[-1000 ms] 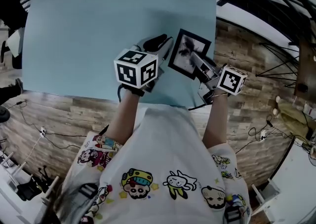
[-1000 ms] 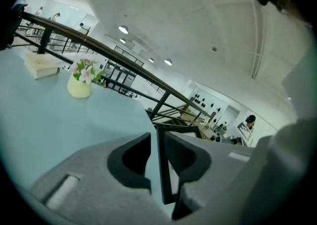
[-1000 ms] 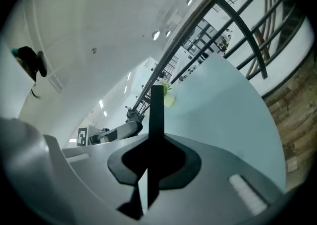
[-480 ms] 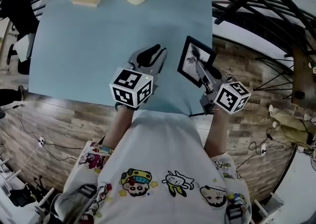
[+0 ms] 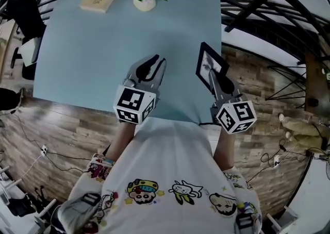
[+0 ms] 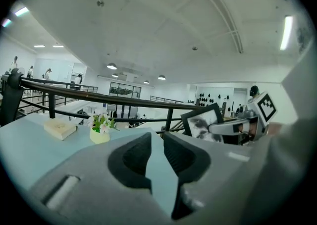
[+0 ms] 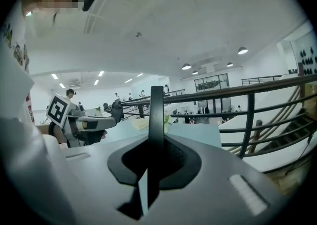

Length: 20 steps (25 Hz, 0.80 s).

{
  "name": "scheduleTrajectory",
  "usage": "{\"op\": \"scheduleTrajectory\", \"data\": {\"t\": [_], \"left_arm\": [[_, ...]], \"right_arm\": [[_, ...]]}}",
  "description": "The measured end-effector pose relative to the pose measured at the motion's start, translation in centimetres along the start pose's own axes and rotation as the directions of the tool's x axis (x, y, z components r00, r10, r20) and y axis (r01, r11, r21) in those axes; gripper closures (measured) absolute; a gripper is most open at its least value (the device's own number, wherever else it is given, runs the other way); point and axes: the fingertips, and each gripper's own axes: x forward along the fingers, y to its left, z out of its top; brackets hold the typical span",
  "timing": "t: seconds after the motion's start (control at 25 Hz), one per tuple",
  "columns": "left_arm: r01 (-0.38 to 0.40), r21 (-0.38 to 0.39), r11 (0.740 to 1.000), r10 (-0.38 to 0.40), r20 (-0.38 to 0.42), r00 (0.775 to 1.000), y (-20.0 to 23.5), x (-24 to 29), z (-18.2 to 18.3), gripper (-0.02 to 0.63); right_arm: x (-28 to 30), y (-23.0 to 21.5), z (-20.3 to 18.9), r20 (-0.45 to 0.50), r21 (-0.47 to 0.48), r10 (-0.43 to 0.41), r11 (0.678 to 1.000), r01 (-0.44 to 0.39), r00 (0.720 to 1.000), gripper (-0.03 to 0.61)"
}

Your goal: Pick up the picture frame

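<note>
Right claw (image 5: 212, 77) pinches black-bordered picture frame (image 5: 207, 62) (tilted upright).

No words or numbers can be read. The left cube (image 5: 135, 105) and right cube (image 5: 234, 116) carry black-and-white square markers. The print on the book (image 5: 98, 0) is too small to read; the shirt (image 5: 175, 171) shows only cartoon figures.

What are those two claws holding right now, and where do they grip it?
The right gripper pinches the black rectangular picture frame by one edge. The left gripper holds nothing; its empty jaws have just been closing.
</note>
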Motion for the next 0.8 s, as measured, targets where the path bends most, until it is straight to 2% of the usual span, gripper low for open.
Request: {"op": "scheduleTrajectory", "data": {"t": [0.32, 0.68, 0.8], "left_arm": [[-0.021, 0.02, 1.0, 0.021, 0.014, 1.0, -0.2, -0.2, -0.6, 0.549], [-0.033, 0.039, 0.999, 0.033, 0.009, 0.999, -1.1, 0.5, -0.9, 0.613], [-0.039, 0.044, 0.998, 0.039, 0.001, 0.999, -1.0, 0.4, -1.1, 0.614]], "right_arm": [[-1.4, -0.9, -0.1, 0.072, -0.092, -0.059, 0.994, 0.065, 0.996, 0.546], [-2.1, -2.5, -1.0, 0.065, -0.097, -0.075, 0.992, 0.081, 0.995, 0.548], [-2.1, -2.5, -1.0, 0.069, -0.095, -0.072, 0.992, 0.078, 0.995, 0.548]]}}
